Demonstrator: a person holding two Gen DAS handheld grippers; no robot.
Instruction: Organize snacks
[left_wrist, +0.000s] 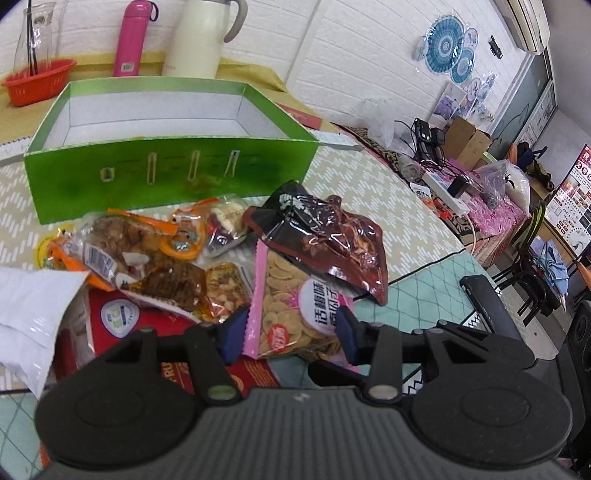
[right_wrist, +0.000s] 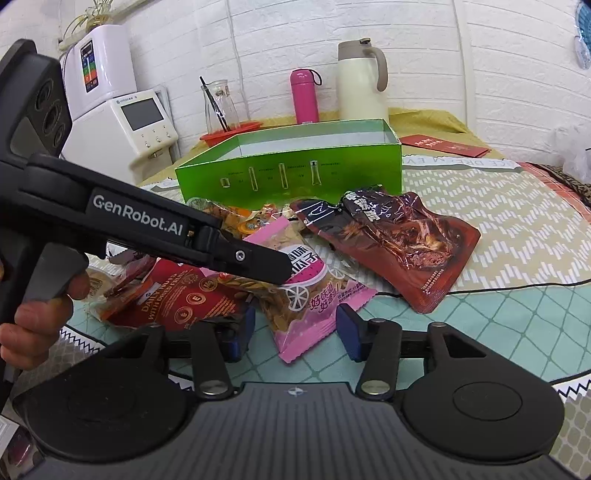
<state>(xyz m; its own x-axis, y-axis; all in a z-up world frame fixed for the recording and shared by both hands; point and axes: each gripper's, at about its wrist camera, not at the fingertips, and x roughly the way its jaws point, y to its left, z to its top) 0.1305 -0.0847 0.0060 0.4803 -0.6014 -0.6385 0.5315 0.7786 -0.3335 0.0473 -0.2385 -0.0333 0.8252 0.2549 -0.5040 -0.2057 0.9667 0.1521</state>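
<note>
While L tongs (left_wrist: 291, 334) straddle pink bag (left_wrist: 291, 314) | R tongs (right_wrist: 295, 332) spread, bare mat beneath.

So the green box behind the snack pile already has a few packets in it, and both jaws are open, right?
Not quite. The green box holds no packets: the left wrist view looks into it and shows only its bare white inside. The snacks lie on the table in front of it. Both jaws are open, as you say.

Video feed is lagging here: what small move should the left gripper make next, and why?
Probably close the left gripper. Its blue-padded fingers are open on either side of the pink-edged clear bag of pale seeds, and the open green cardboard box behind the pile looks empty, with no snack in it yet.
</note>
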